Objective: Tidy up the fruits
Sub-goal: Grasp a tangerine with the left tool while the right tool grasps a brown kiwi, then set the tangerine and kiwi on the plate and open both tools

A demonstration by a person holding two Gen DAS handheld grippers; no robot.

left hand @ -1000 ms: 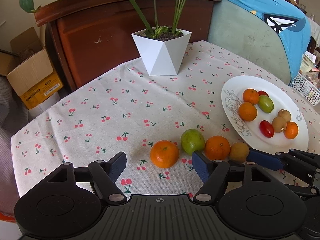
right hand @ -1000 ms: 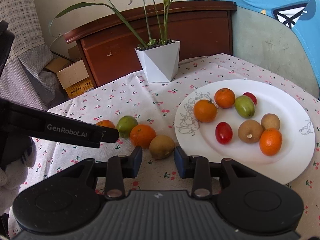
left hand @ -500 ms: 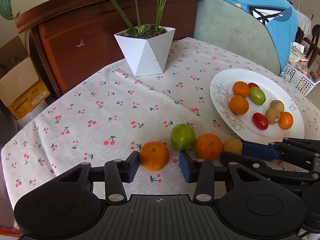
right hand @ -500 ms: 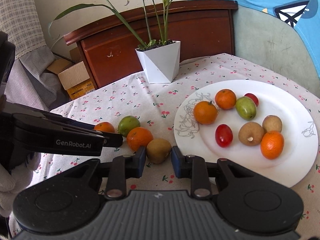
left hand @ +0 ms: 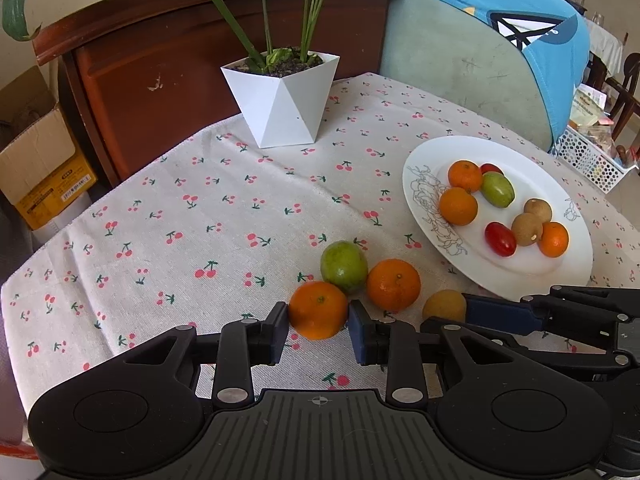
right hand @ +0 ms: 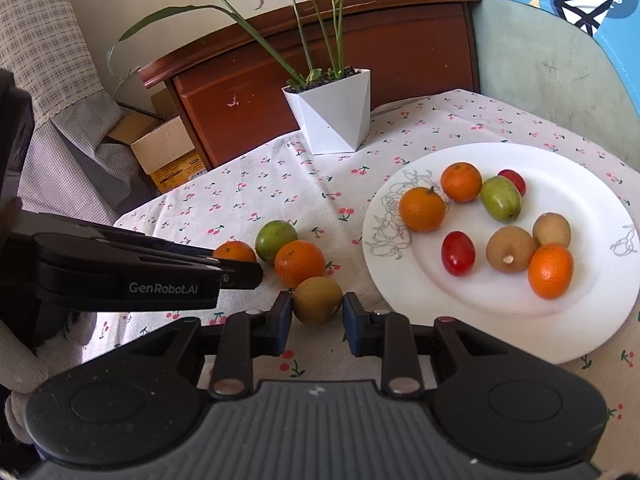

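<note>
On the cherry-print tablecloth lies a row of loose fruit: an orange [left hand: 318, 310], a green fruit [left hand: 344, 266], a second orange [left hand: 394, 285] and a brown fruit [right hand: 318, 300]. My left gripper [left hand: 319, 320] has the first orange between its jaws; they are closing and both pads touch its sides. My right gripper [right hand: 316, 318] is shut on the brown fruit, which rests on the cloth. A white plate [right hand: 580, 200] to the right holds several oranges, brown, green and red fruits. The left gripper [right hand: 244, 276] also shows in the right wrist view.
A white angular plant pot [left hand: 280, 100] stands at the back of the table before a wooden cabinet [left hand: 160, 60]. A cardboard box [left hand: 36, 168] sits beyond the left edge and a white basket [left hand: 592, 156] beyond the right. A gloved hand [right hand: 24, 360] holds the left gripper.
The left jaws, wide apart a second ago, have come in around the orange until the pads touch it. The right jaws have closed from a small gap onto the brown fruit.
</note>
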